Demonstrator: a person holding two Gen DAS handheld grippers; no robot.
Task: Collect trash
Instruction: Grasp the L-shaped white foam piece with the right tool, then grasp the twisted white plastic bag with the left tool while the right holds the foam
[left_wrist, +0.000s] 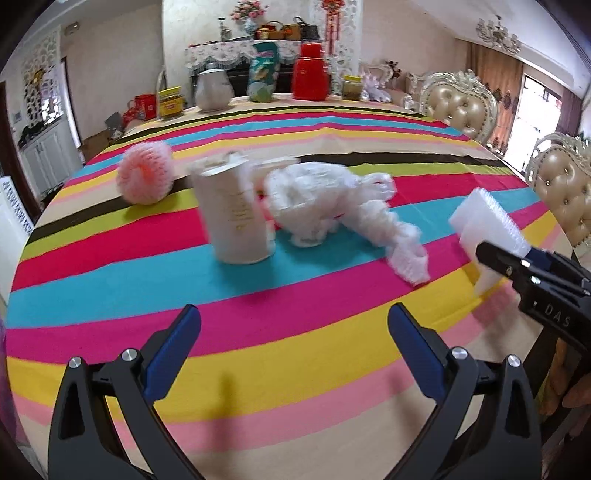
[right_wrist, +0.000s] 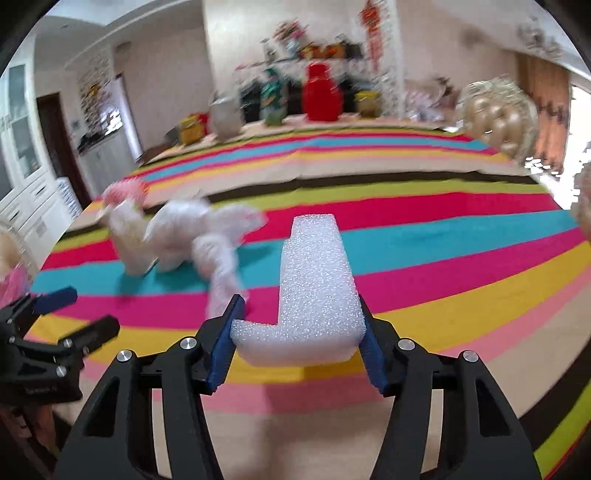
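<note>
while my right gripper (right_wrist: 299, 332) clamps a white foam block (right_wrist: 314, 291) between its blue pads (right_wrist: 221, 350), the block stands up at centre frame of the right view, above the striped cloth (right_wrist: 443, 280). in the left view the same block (left_wrist: 487, 229) appears at right edge, pinched by the right gripper (left_wrist: 517, 264). my left gripper (left_wrist: 293, 332) hangs with jaws spread wide and nothing between them, lower centre of its own view; it shows again at lower left of the right view (right_wrist: 74, 317). beyond it, mid frame in the left view, a pale paper cup (left_wrist: 236, 218) stands tilted on a teal stripe, touching a crumpled white bag (left_wrist: 332, 203) to its right. a pink foam net ball (left_wrist: 146, 173) lies at upper left of the cup, apart from it. along the far table edge, top of frame: a jar (left_wrist: 170, 102), a white jug (left_wrist: 213, 90), a green can (left_wrist: 263, 72), a red flask (left_wrist: 311, 72). padded chairs (left_wrist: 461, 105) stand at upper right.
</note>
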